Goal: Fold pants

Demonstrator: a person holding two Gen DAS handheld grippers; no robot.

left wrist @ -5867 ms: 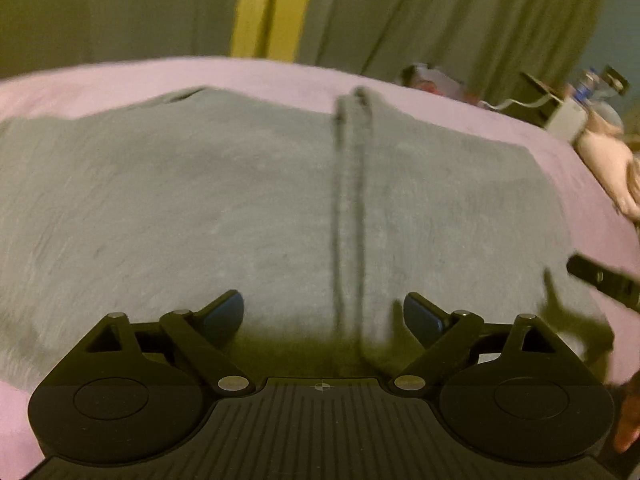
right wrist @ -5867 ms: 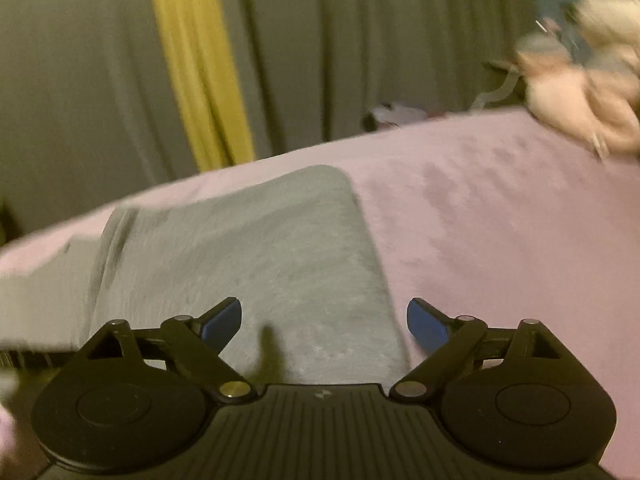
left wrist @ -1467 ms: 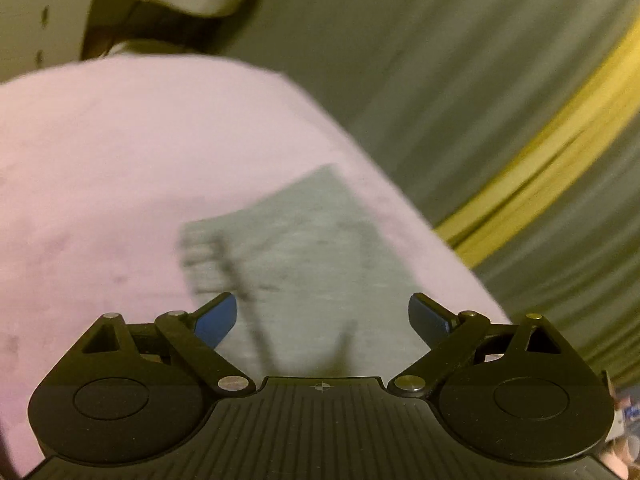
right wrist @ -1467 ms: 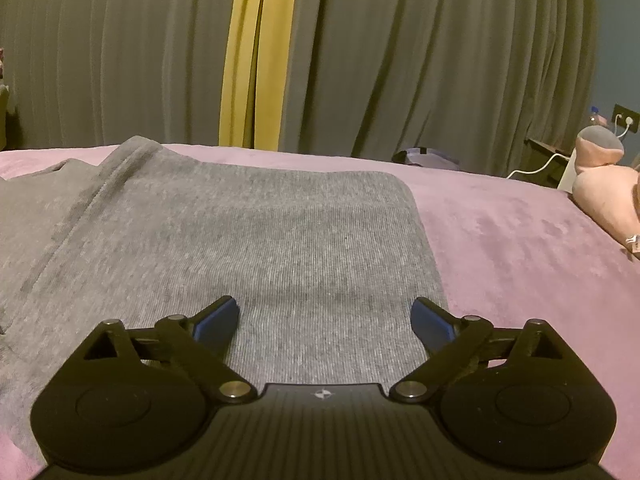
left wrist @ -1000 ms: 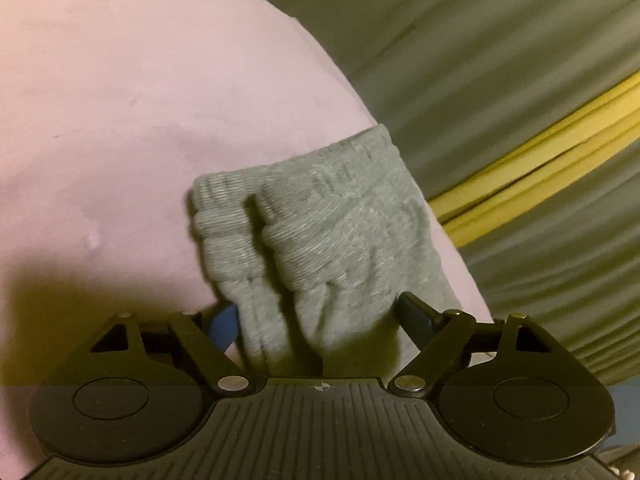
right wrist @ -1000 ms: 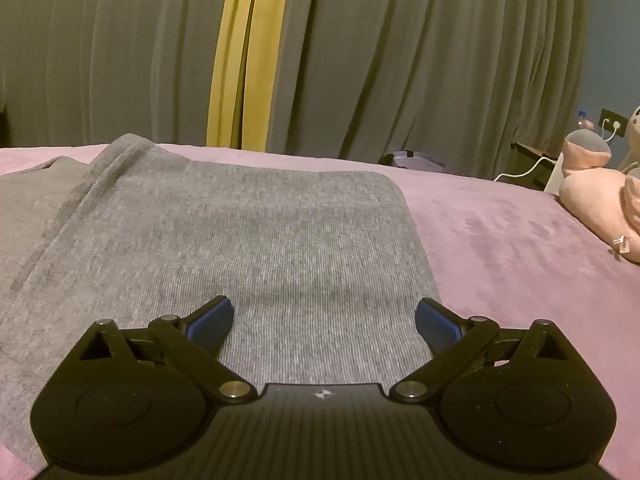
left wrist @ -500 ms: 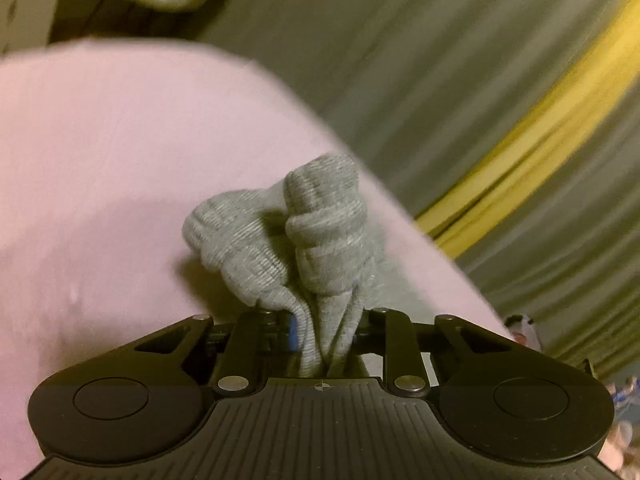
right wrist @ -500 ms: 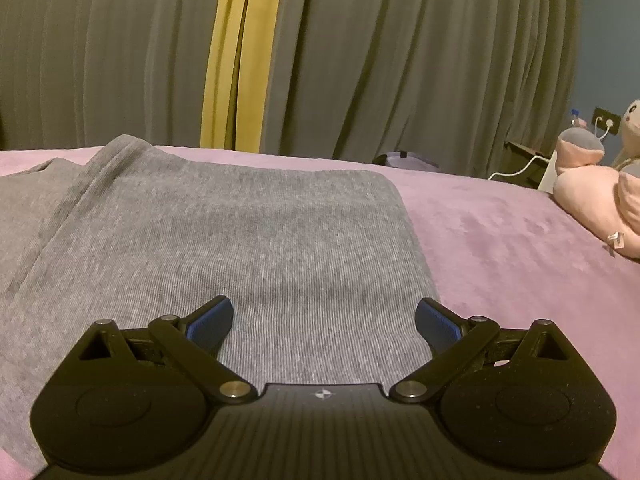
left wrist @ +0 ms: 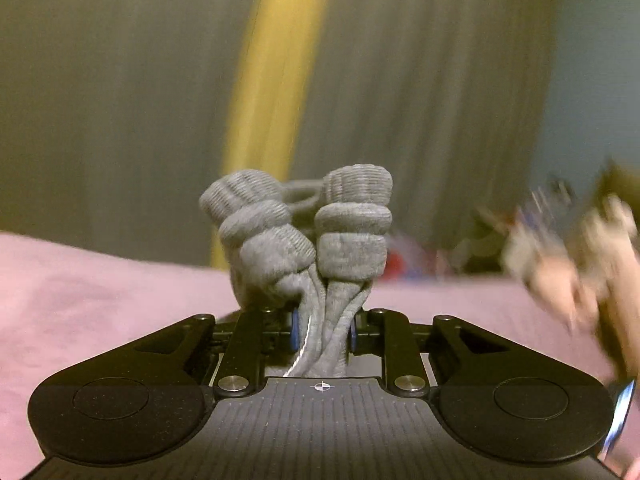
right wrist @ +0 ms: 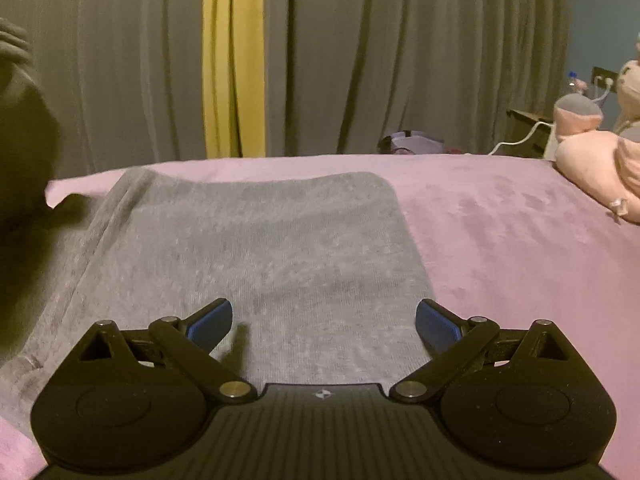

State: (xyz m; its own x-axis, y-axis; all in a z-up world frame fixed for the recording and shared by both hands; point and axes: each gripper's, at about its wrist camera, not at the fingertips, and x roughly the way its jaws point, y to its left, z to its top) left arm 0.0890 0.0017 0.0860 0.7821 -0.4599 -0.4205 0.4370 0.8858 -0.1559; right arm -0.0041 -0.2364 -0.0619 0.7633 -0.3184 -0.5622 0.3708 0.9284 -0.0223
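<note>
While bunched, pants (left wrist: 320, 236) in left claw (left wrist: 323, 330)

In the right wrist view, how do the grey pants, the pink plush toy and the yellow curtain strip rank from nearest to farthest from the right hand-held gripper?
1. Grey pants: directly under and ahead of the right hand-held gripper, flat on the pink bedspread.
2. Pink plush toy: far right, on the bed's edge.
3. Yellow curtain strip: behind the bed, upper left.

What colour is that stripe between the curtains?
Yellow stripe, clearest in the right wrist view.
</note>
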